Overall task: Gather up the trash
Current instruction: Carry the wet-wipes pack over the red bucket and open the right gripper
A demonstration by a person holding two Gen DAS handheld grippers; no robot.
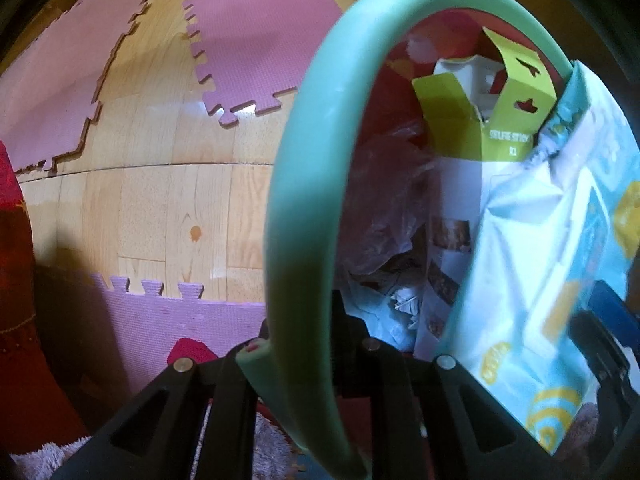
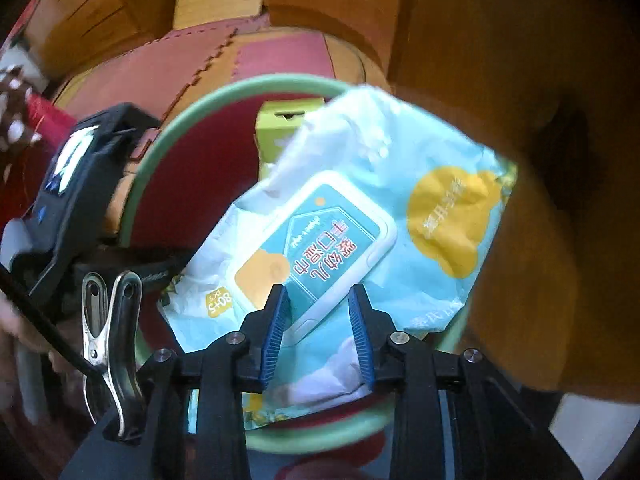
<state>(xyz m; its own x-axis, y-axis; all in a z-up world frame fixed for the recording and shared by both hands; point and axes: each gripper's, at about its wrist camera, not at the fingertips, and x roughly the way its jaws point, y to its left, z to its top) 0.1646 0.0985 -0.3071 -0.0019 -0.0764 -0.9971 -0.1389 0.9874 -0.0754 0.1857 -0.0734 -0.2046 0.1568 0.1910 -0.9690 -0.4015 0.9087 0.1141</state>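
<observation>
A red trash bin with a mint-green rim (image 1: pixel 304 184) is held by my left gripper (image 1: pixel 304 360), which is shut on the rim's near edge. The bin holds a lime-green box (image 1: pixel 484 120), paper and plastic. A light-blue wet-wipes pack (image 2: pixel 360 216) lies across the top of the bin (image 2: pixel 192 120); it also shows in the left wrist view (image 1: pixel 532 264). My right gripper (image 2: pixel 320 320) is open, its blue pads (image 2: pixel 276 328) on either side of the pack's near end, just above it.
Pink and purple foam puzzle mats (image 1: pixel 260 32) lie on the wooden floor (image 1: pixel 160 200). A red cloth (image 1: pixel 16 280) is at the left. Wooden furniture (image 2: pixel 480 60) stands behind and right of the bin. The left gripper body (image 2: pixel 76 200) sits at the bin's left.
</observation>
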